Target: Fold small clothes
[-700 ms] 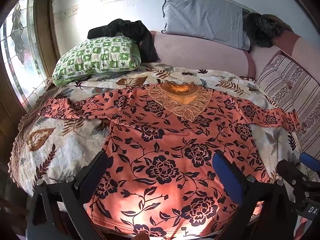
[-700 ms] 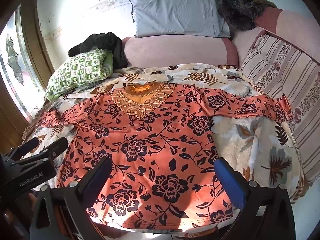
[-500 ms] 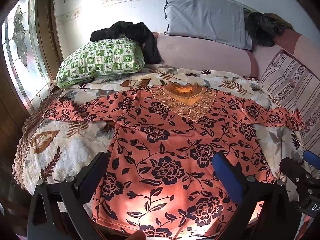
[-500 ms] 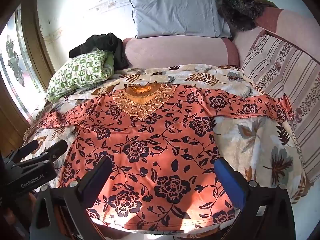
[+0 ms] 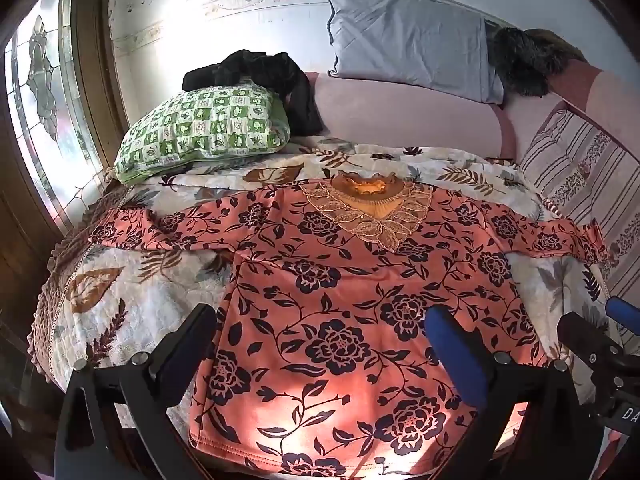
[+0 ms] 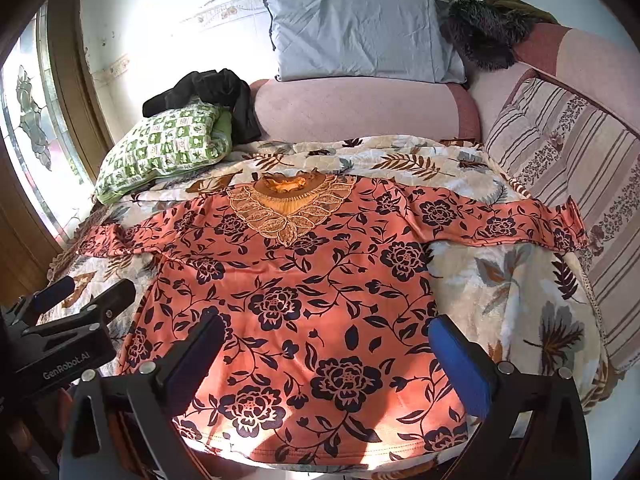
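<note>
An orange blouse [image 5: 344,288] with dark flowers and a lace collar lies flat, face up, on the leaf-print bedspread [image 5: 132,304], sleeves spread to both sides. It also shows in the right wrist view [image 6: 304,292]. My left gripper [image 5: 320,340] is open and empty, hovering above the blouse's lower hem. My right gripper [image 6: 324,348] is open and empty, above the hem too. The left gripper shows at the left edge of the right wrist view [image 6: 80,296]; the right gripper shows at the right edge of the left wrist view [image 5: 600,332].
A green checked pillow [image 5: 204,128] with a black garment [image 5: 260,76] on it lies at the back left. A grey pillow [image 5: 408,44] leans on a pink bolster [image 5: 404,120]. A striped cushion [image 6: 568,160] lines the right side. A window [image 5: 44,108] is left.
Both grippers have drawn back and risen slightly, so the blouse sits a little lower and farther in both views. The blouse has not moved. Both grippers stay open.
</note>
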Demonstrator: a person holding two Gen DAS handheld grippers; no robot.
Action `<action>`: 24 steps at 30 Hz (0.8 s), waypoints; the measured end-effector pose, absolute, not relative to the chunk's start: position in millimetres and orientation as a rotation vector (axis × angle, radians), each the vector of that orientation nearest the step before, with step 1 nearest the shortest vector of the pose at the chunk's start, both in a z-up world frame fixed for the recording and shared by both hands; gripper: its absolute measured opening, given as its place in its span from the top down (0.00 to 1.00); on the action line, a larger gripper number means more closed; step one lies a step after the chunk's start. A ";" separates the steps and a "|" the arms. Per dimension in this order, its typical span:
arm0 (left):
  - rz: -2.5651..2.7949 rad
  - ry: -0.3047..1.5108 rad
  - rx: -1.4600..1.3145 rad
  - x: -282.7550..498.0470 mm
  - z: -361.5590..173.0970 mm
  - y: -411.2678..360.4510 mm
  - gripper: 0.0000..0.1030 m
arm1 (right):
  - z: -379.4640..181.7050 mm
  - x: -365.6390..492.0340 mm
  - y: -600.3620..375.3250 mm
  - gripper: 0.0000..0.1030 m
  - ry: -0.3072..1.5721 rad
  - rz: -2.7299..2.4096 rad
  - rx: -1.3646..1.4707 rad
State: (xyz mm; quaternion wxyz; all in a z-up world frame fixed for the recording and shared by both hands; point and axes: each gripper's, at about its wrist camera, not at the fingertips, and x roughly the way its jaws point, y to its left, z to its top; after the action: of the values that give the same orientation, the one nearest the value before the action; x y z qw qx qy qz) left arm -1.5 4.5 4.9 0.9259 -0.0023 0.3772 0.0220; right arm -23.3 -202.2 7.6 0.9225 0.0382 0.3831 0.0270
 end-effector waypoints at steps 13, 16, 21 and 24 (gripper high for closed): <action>0.045 0.768 -0.010 -2.6 9.0 6.1 0.00 | 9.9 -24.1 -201.3 0.00 0.781 0.058 0.073; 0.044 0.767 -0.009 -2.7 8.8 6.2 0.00 | 11.8 -24.1 -200.8 0.00 0.780 0.059 0.071; 0.047 0.769 -0.010 -2.6 10.3 6.6 0.00 | 11.6 -23.8 -200.4 0.00 0.779 0.061 0.069; 0.048 0.771 -0.014 -2.4 11.7 7.3 0.00 | 12.6 -23.1 -200.1 0.00 0.779 0.063 0.070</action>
State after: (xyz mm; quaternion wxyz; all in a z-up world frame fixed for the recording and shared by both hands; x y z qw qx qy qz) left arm -2.4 7.3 11.7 0.9263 -0.0068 0.3759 0.0234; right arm -23.1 -200.1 12.6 0.9239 0.0341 0.3798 0.0308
